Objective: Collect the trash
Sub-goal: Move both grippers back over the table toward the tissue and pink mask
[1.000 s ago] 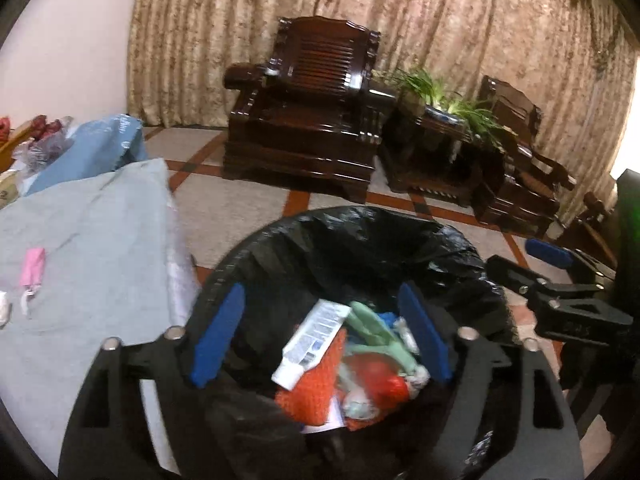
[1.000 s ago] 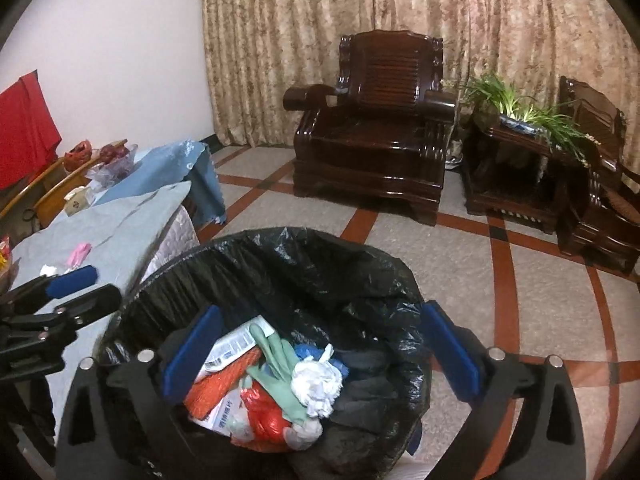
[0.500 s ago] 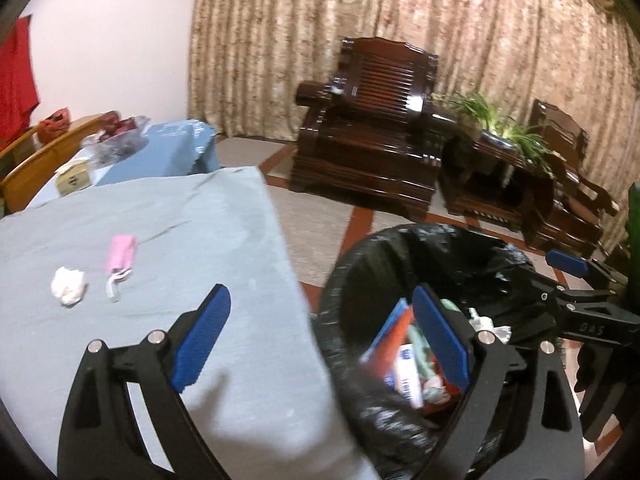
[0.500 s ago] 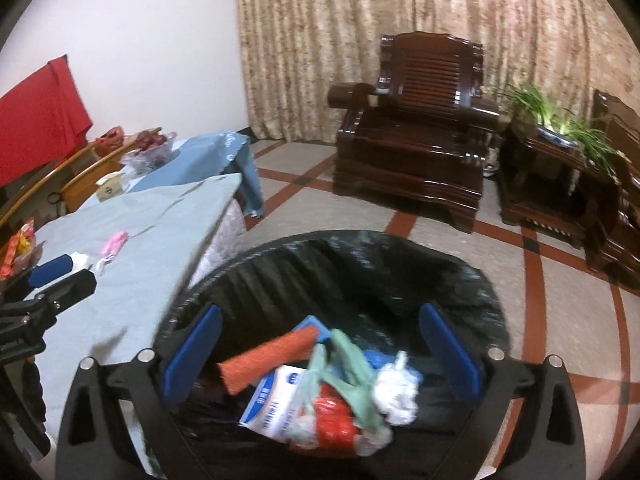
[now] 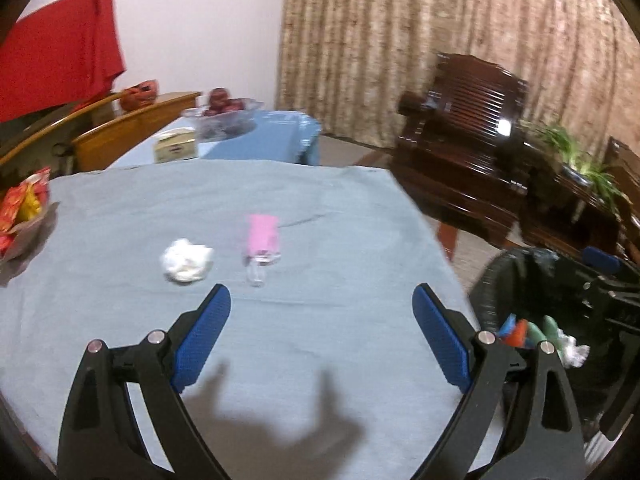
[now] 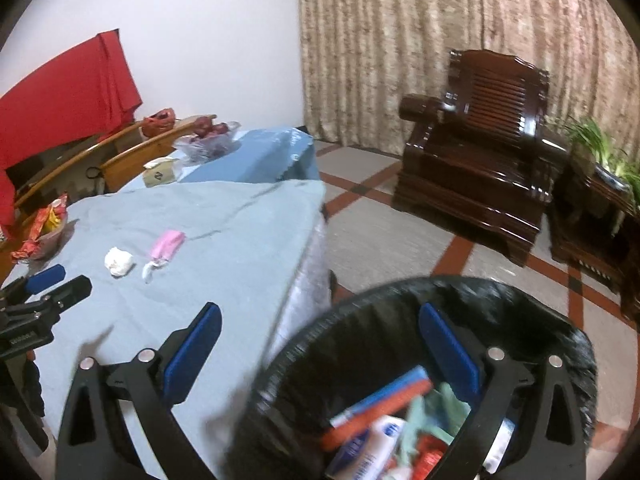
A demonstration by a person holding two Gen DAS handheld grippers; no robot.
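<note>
Left wrist view: the left gripper (image 5: 321,312) is hanging over the grey tablecloth (image 5: 340,240), its two blue fingers (image 5: 200,340) spread wide and holding nothing. Two pieces of trash are lying ahead on the cloth: one crumpled white tissue (image 5: 186,260) and, just beside it, one pink tube (image 5: 262,240). The black-lined bin (image 5: 520,280) is sitting off the table's right edge with trash inside.

Right wrist view: the right gripper (image 6: 320,344) is hovering over the bin's rim (image 6: 360,304), two fingers spread apart, empty. The same tissue (image 6: 118,261) and tube (image 6: 166,246) are showing on the cloth (image 6: 240,240), well apart from the bin. One dark wooden armchair (image 6: 480,140) is standing behind.
</note>
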